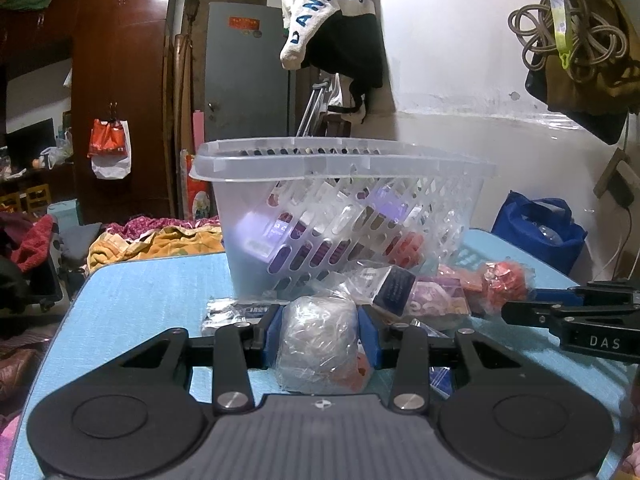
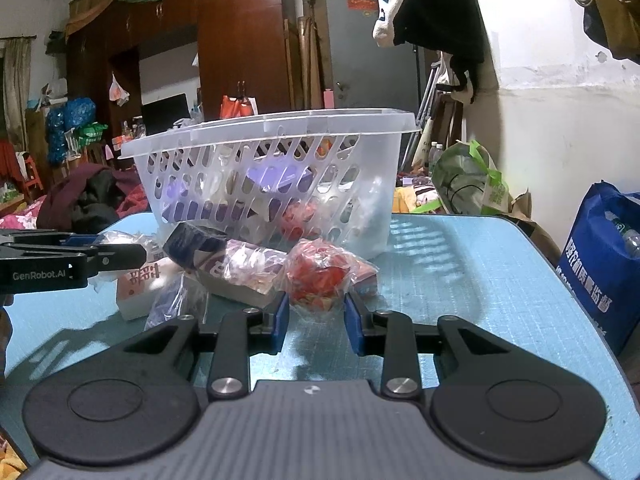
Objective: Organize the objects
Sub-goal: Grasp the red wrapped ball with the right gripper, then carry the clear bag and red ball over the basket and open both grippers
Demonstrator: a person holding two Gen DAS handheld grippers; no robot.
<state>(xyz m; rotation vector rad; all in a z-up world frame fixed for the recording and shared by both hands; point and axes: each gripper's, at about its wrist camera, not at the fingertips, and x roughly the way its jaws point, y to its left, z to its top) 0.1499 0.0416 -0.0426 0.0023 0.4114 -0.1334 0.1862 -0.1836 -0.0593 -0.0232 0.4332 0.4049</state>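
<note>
A clear slotted plastic basket (image 1: 320,160) (image 2: 264,128) stands on the blue table and holds several wrapped packets. My left gripper (image 1: 319,320) is shut on a clear-wrapped white packet (image 1: 318,340) just in front of the basket. My right gripper (image 2: 316,312) is open, its blue pads on either side of a red packet in clear wrap (image 2: 320,276), not closed on it. Beside that lie a purple-and-dark packet (image 2: 224,256) and a white box (image 2: 140,284). The right gripper shows at the right in the left wrist view (image 1: 520,312); the left gripper shows at the left in the right wrist view (image 2: 120,256).
The blue table (image 2: 460,272) carries a pile of wrapped packets (image 1: 432,292) in front of the basket. A blue bag (image 2: 600,264) stands at the table's right edge. A green-and-white bag (image 2: 468,180) sits behind the table. Clothes lie on the left (image 1: 152,240).
</note>
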